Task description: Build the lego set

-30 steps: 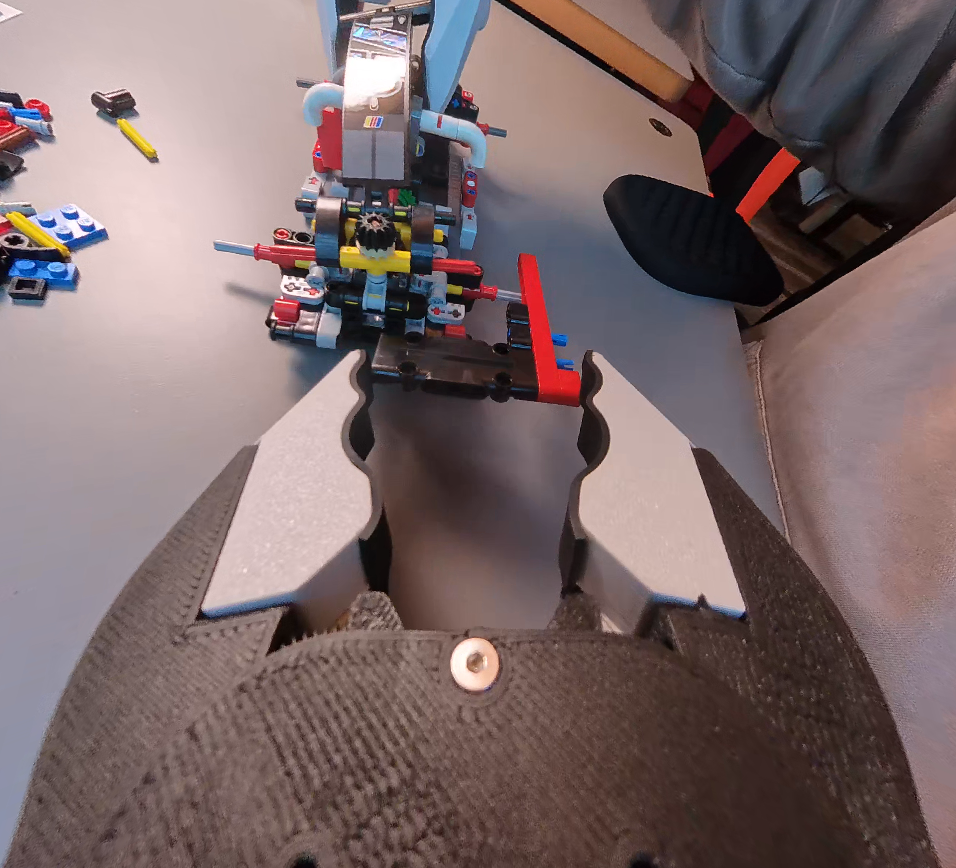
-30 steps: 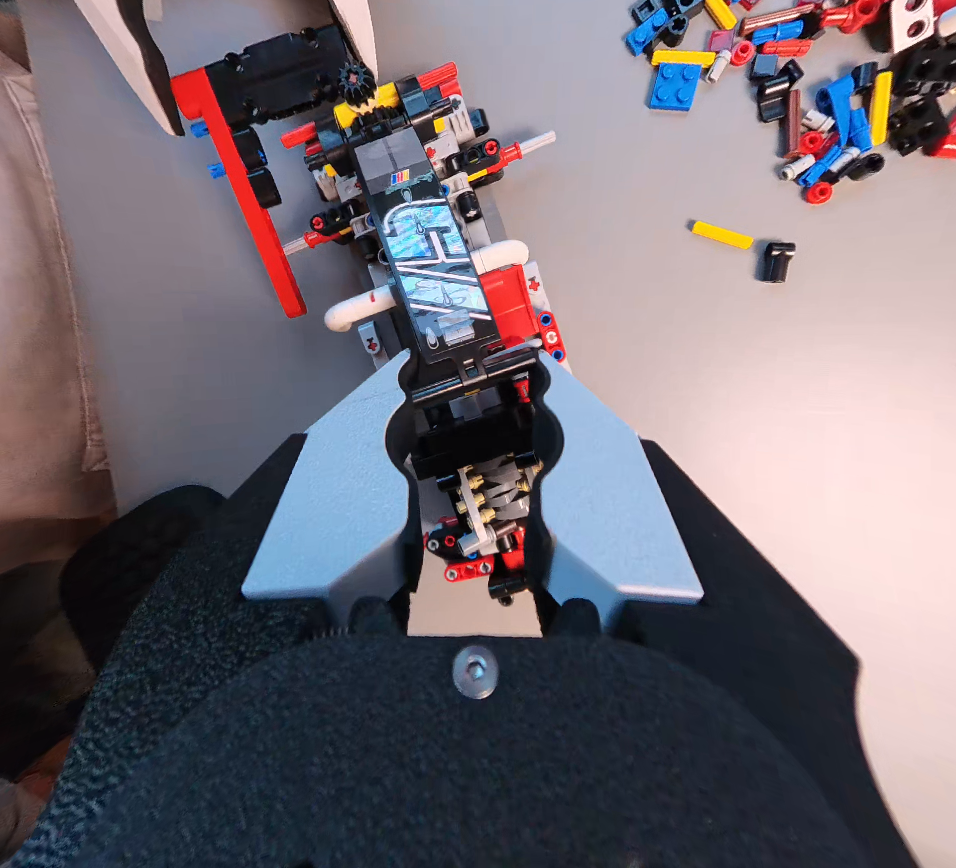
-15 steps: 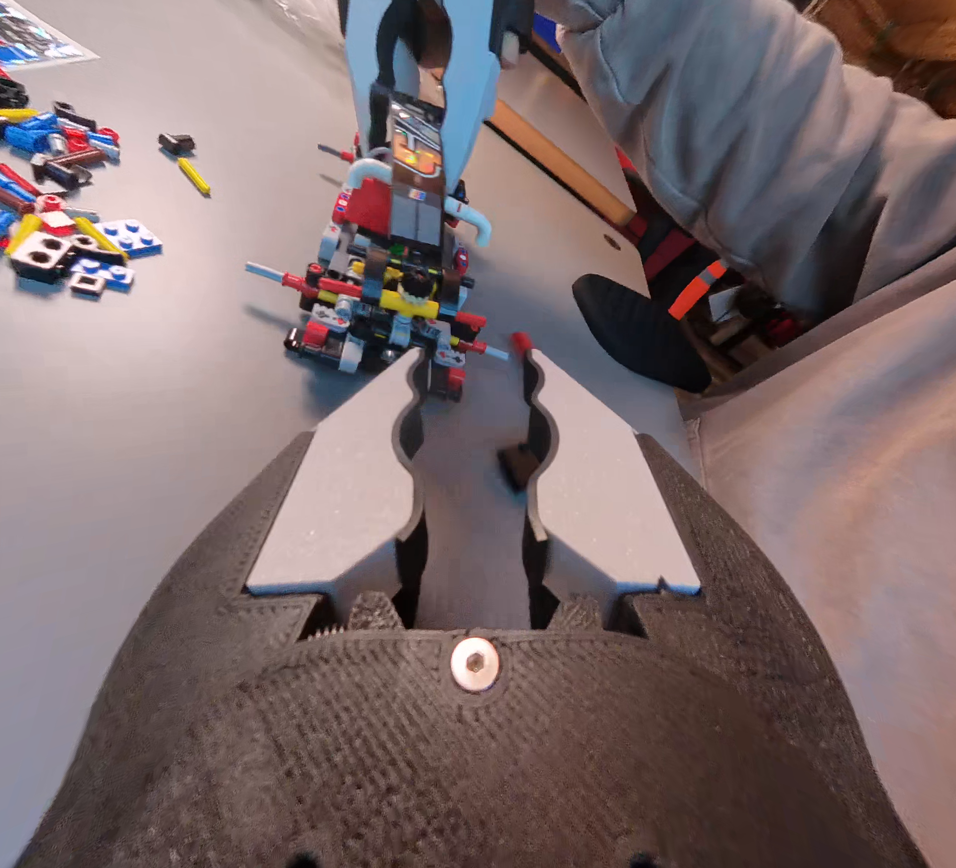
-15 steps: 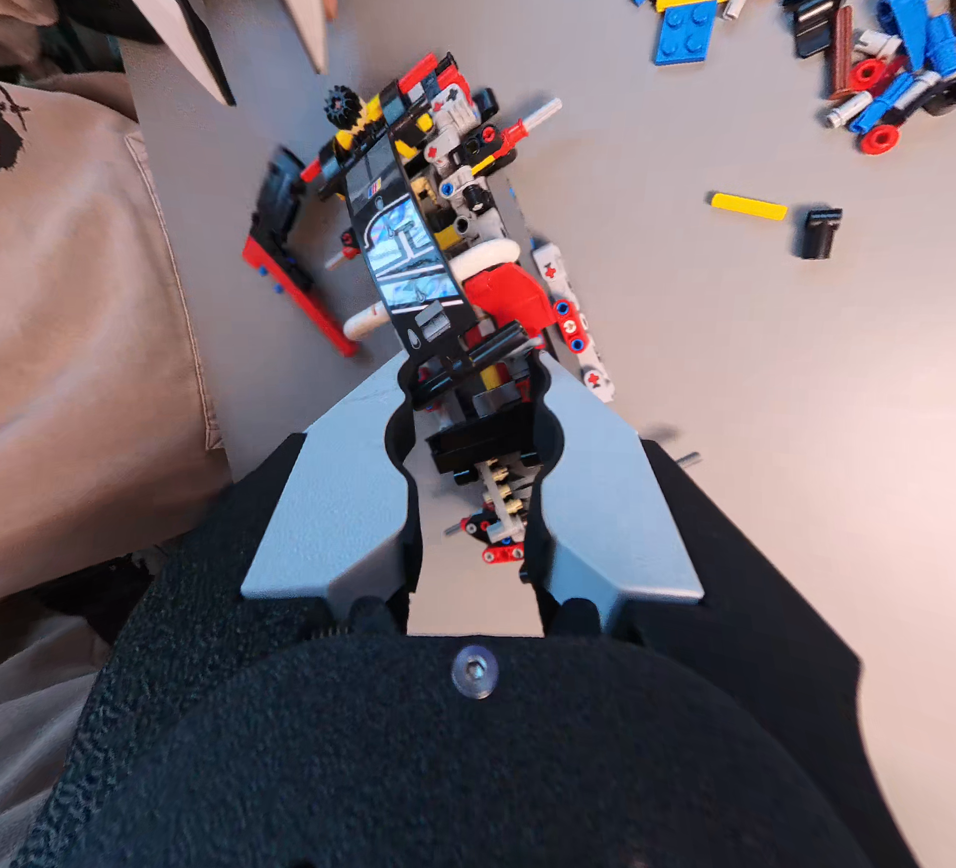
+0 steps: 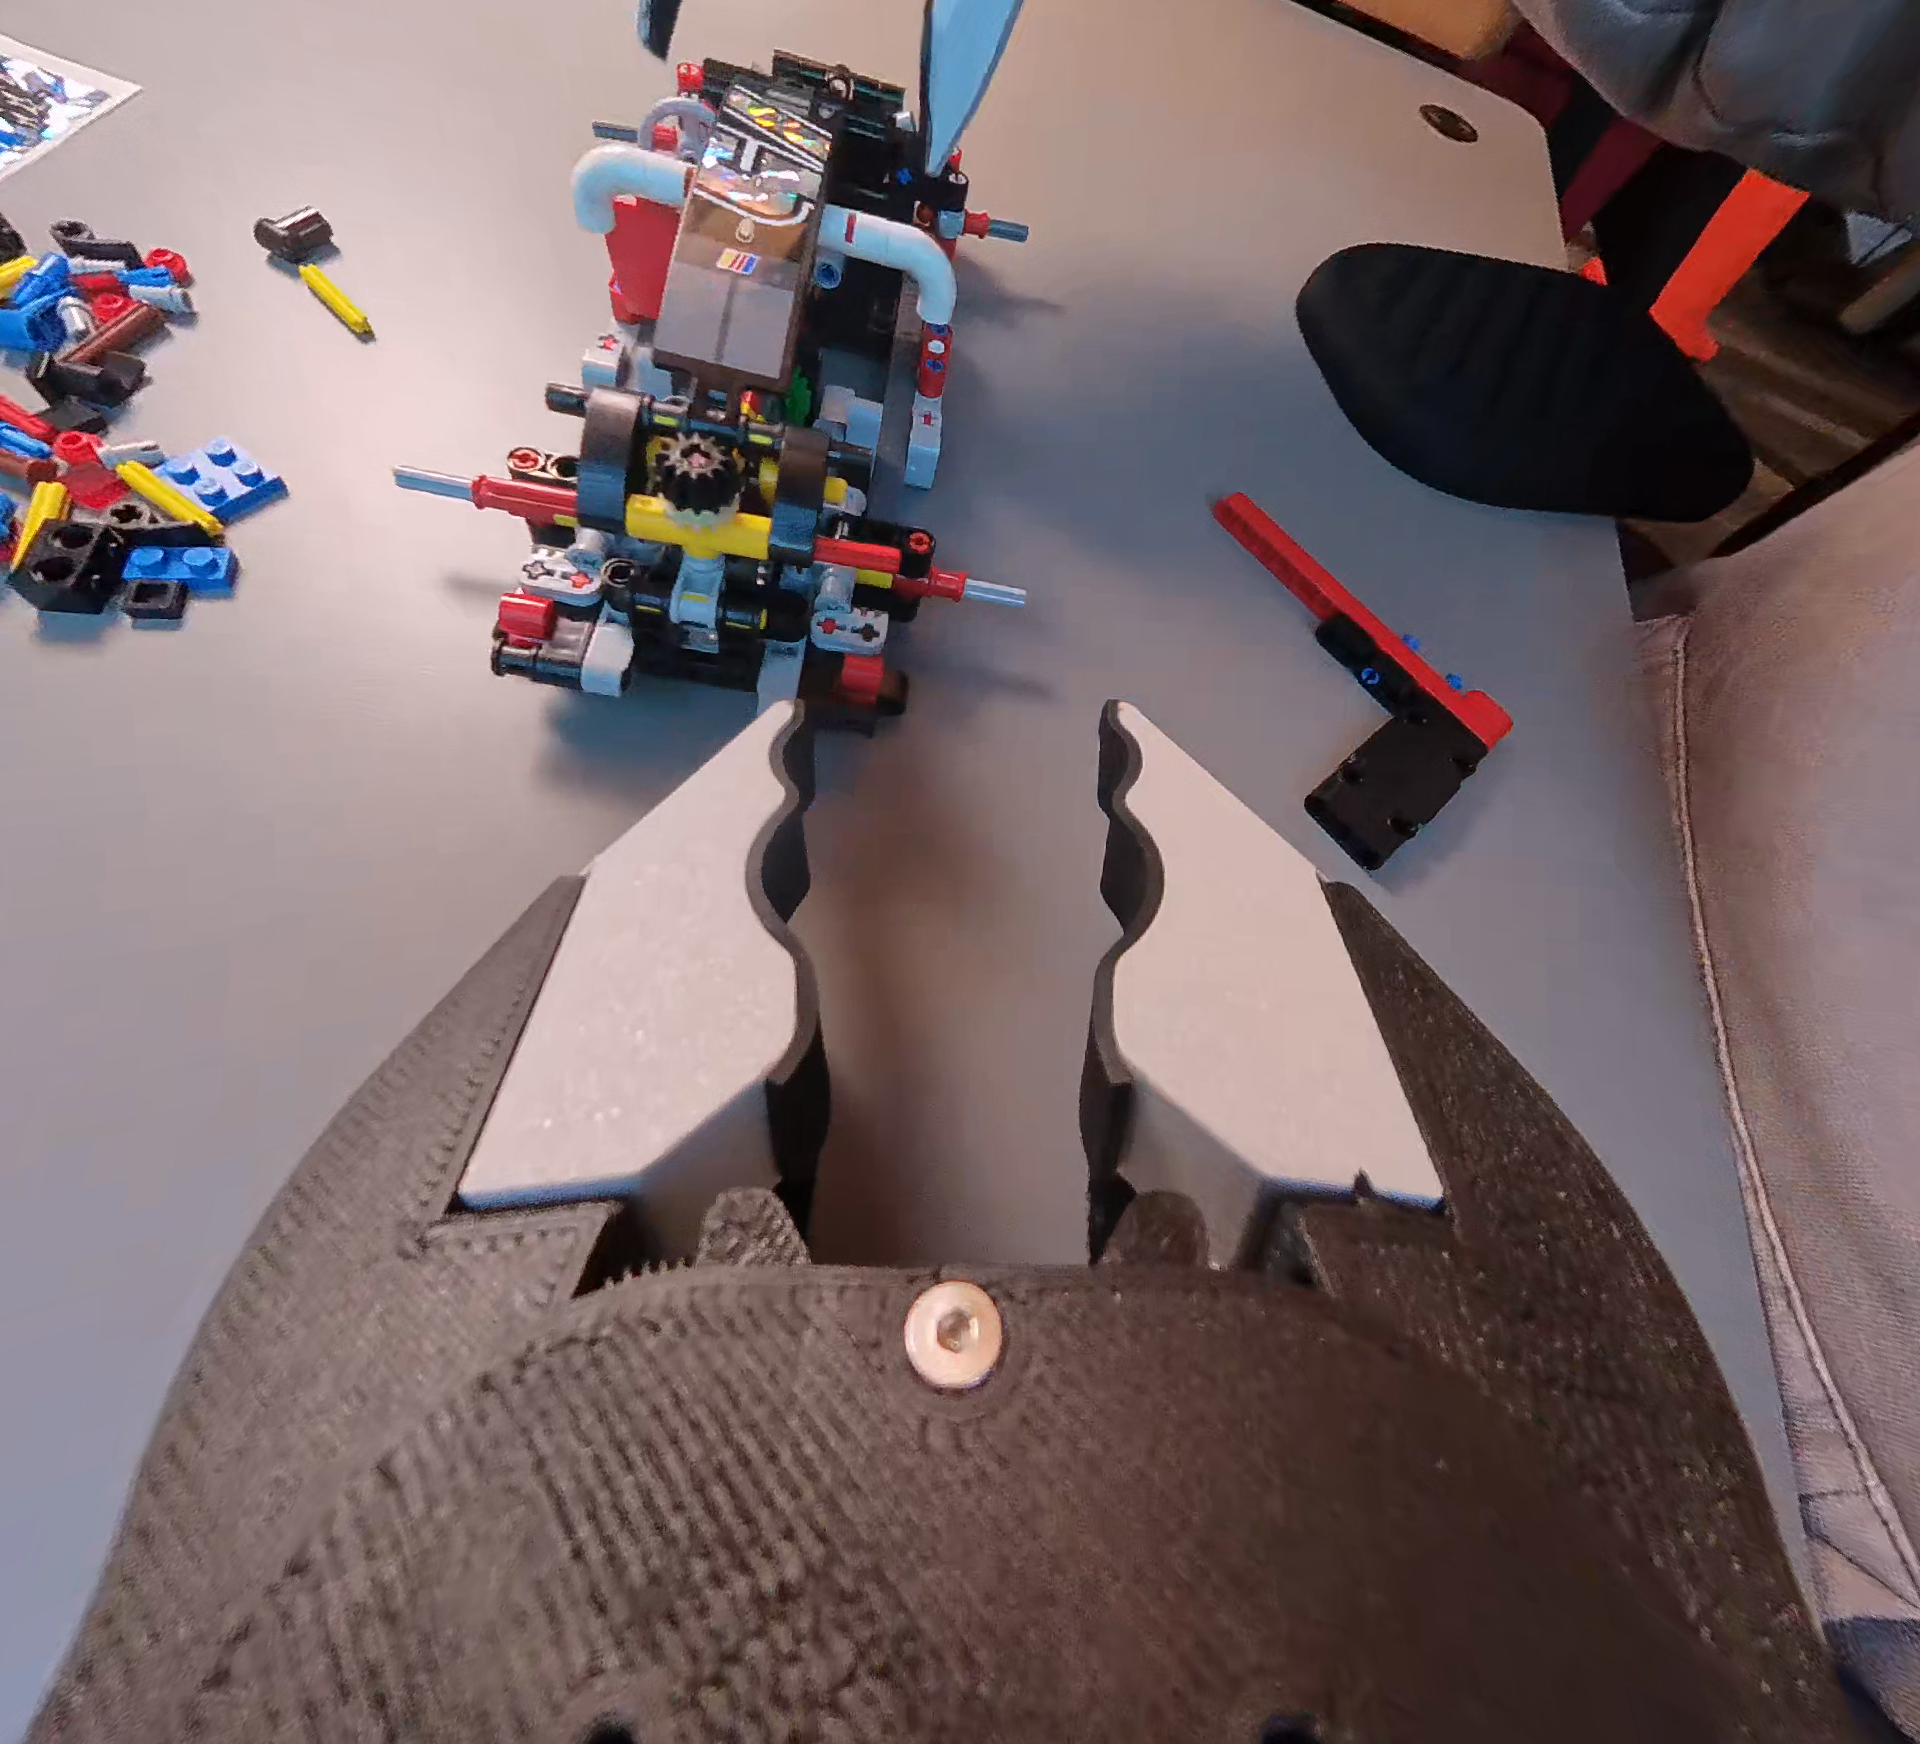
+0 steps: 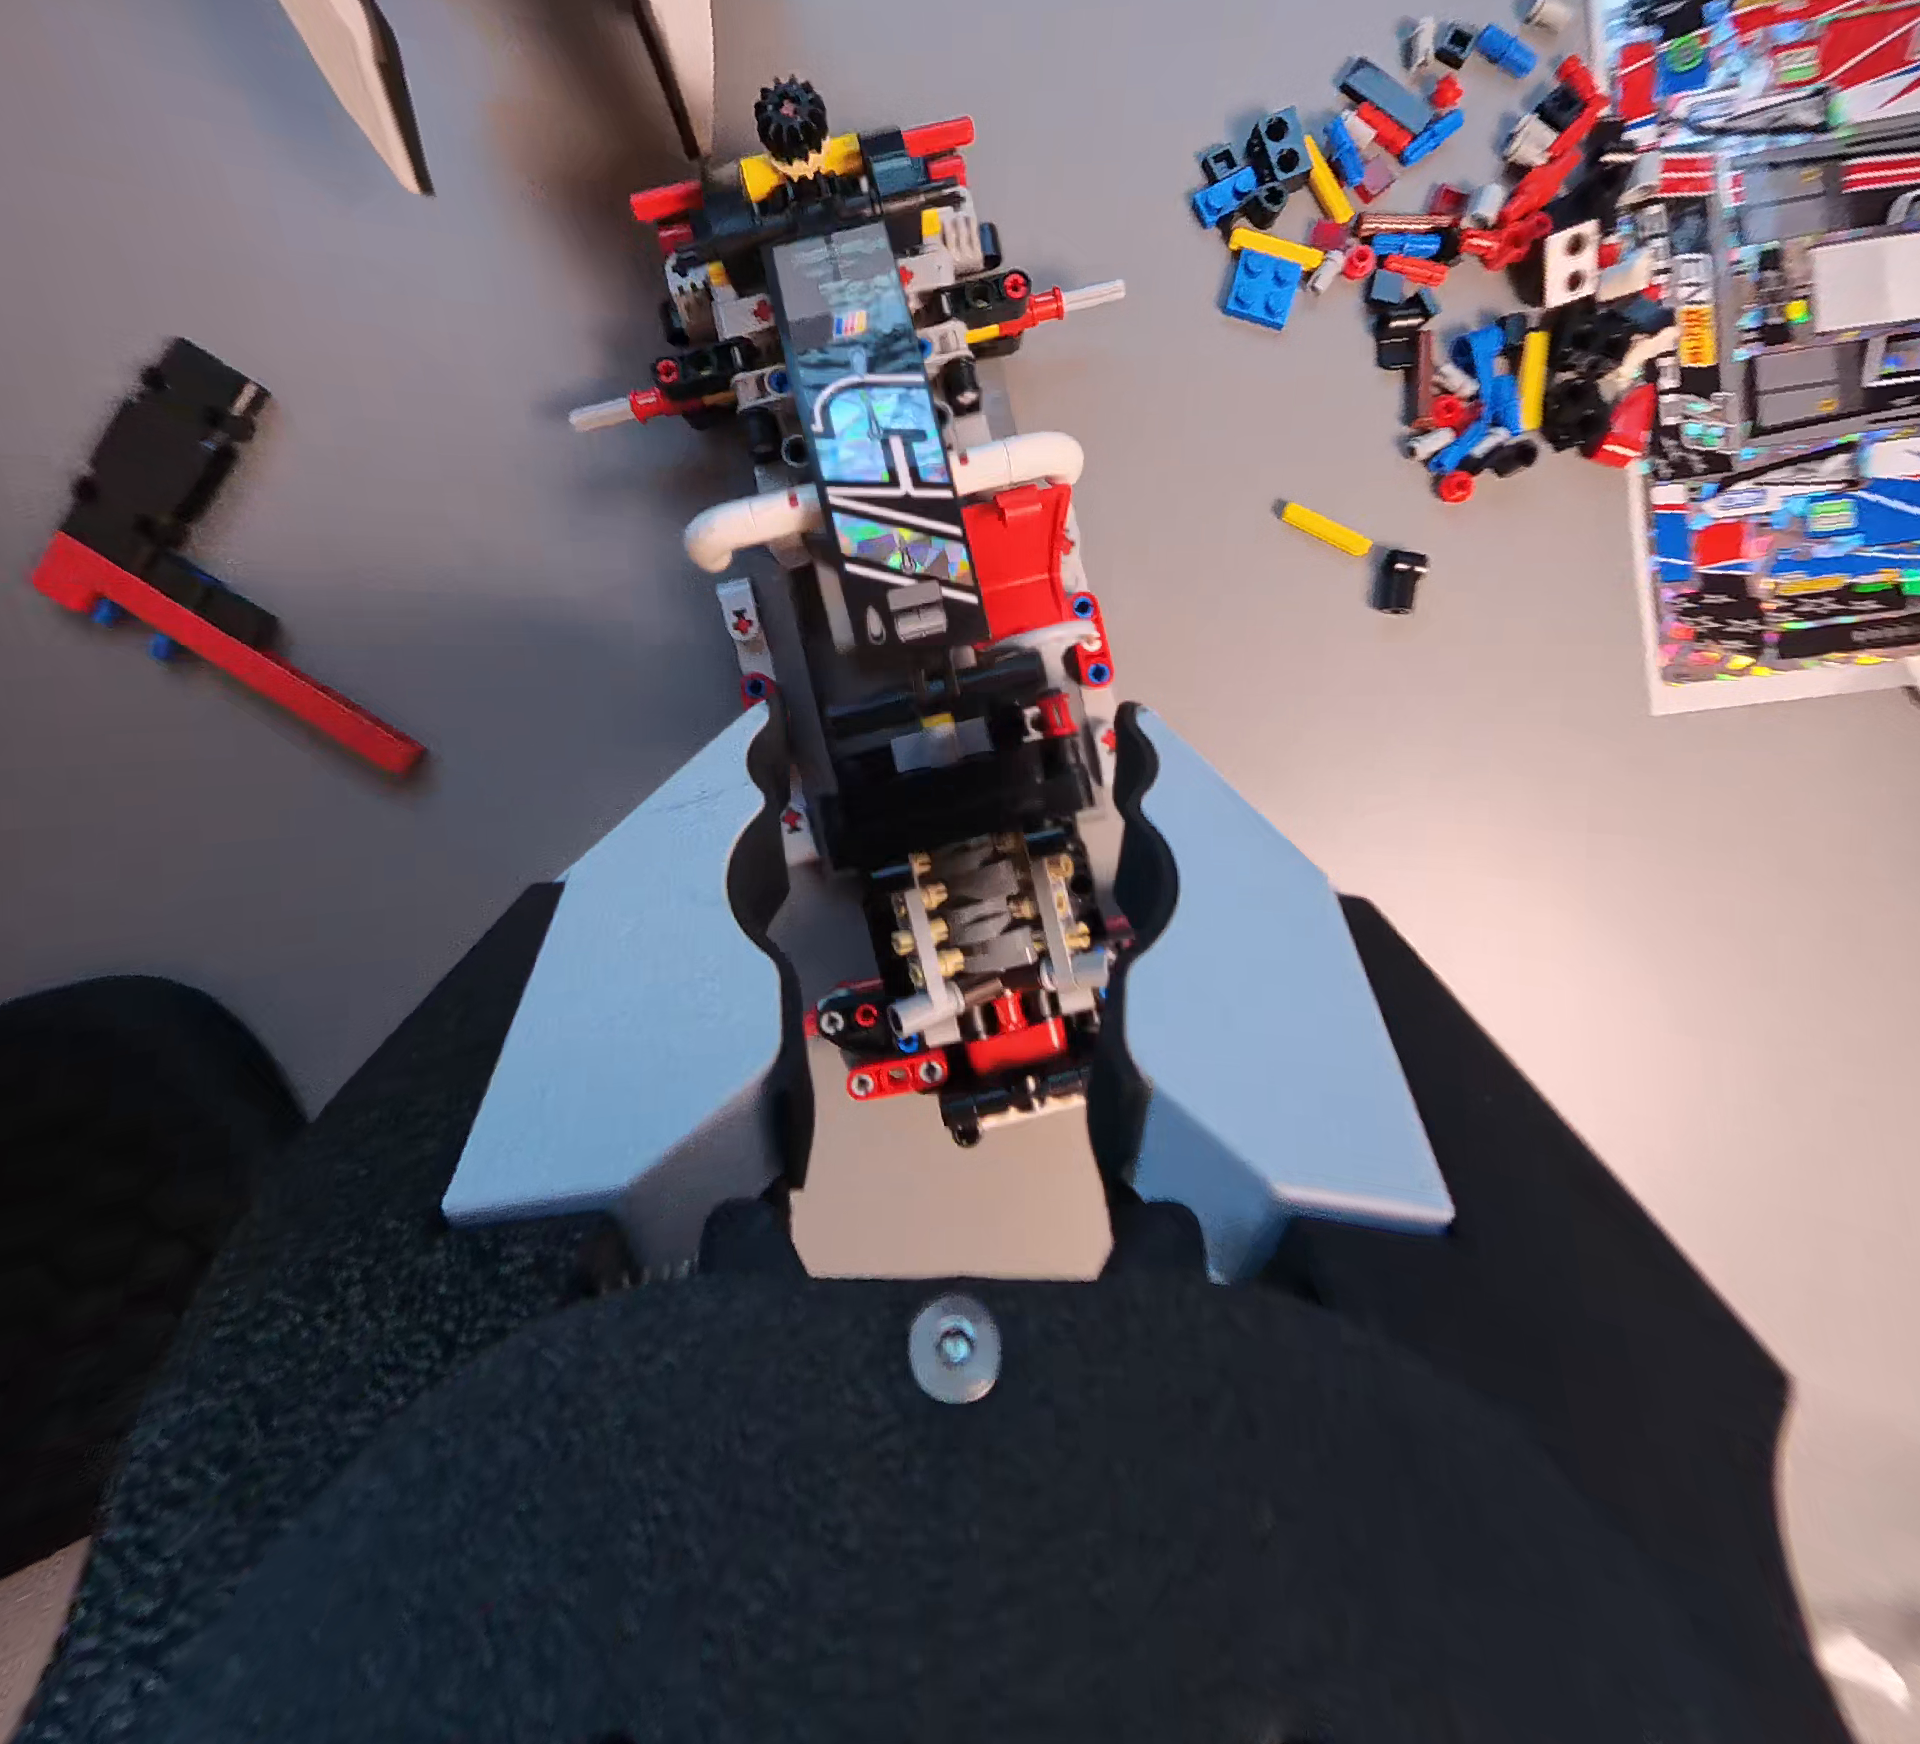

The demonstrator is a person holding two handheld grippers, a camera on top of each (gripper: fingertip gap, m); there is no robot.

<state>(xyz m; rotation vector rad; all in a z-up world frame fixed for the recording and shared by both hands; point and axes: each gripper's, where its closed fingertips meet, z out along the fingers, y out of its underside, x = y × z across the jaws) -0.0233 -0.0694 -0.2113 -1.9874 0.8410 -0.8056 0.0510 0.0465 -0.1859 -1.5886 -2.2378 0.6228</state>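
The part-built lego car (image 5: 748, 406) stands on the grey table (image 5: 1143, 323), its black gear end towards my left gripper (image 5: 951, 728), which is open and empty just short of it. A red beam with a black block (image 5: 1371, 686) lies loose on the table to the right of that gripper. In the right wrist view my right gripper (image 6: 945, 728) is open, with its fingers on either side of the car's rear end (image 6: 966, 925). The car (image 6: 883, 447) runs away from it, and the red and black piece (image 6: 177, 551) lies at the left.
A pile of loose pieces (image 5: 104, 489) lies left of the car and also shows in the right wrist view (image 6: 1455, 292). A yellow pin (image 6: 1325, 531) and a black connector (image 6: 1397, 577) lie nearer. A printed sheet (image 6: 1787, 292) is beyond. A black armrest (image 5: 1507, 385) sits past the table edge. Some 15 cm of space lies between my two pairs of fingers.
My left gripper let go of the red and black piece, which now lies on the table to the right. The car came down flat on the table and my right gripper's jaws widened.
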